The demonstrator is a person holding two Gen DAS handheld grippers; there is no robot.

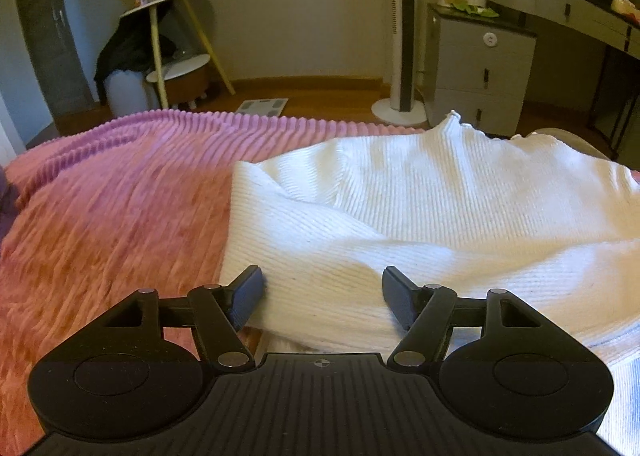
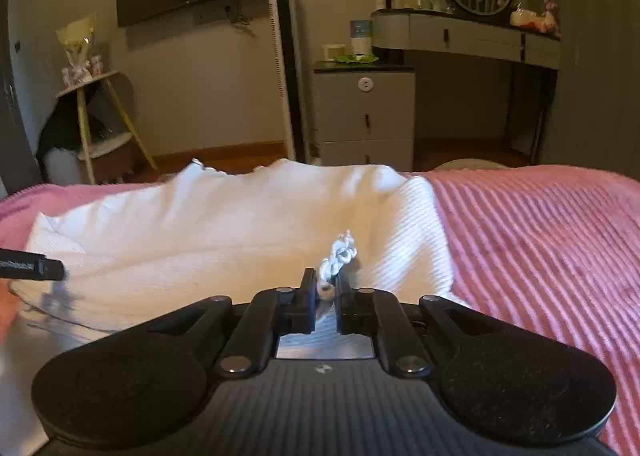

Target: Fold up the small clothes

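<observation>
1. Right up close, my left gripper (image 1: pixel 323 290) has its jaws spread wide with nothing between them, hovering over the near edge of the white top (image 1: pixel 400 208). One fingertip sits right at the top's left side edge, where it meets the pink blanket (image 1: pixel 100 216).

2. My right gripper (image 2: pixel 325 292) is pinched shut on a frilly bit of the top's trim (image 2: pixel 340 254), which pokes up between the fingers like a little ruffle.

3. That top lies spread out, a bit wrinkled, on the blanket covering the bed, running from the near edge toward the far edge, where its scalloped hem or neckline sticks up.

4. My read: we're early in the fold. One side is grabbed, the other isn't yet. Next move calls for my left jaws to close on the matching near corner or edge so both sides can lift together and go over evenly. Ribbed knit is stretchy, so I'd want a decent bite, not just a thread or two.

5. Hard to make out:
   - whether it's a sleeve, strap or hem I'm pinching on the right;
   - the near edge of the top, hidden under both gripper bodies;
   - if the left fingertips touch the fabric or just float above it;
   - the top's right side in the left view, cut off by the frame.
</observation>
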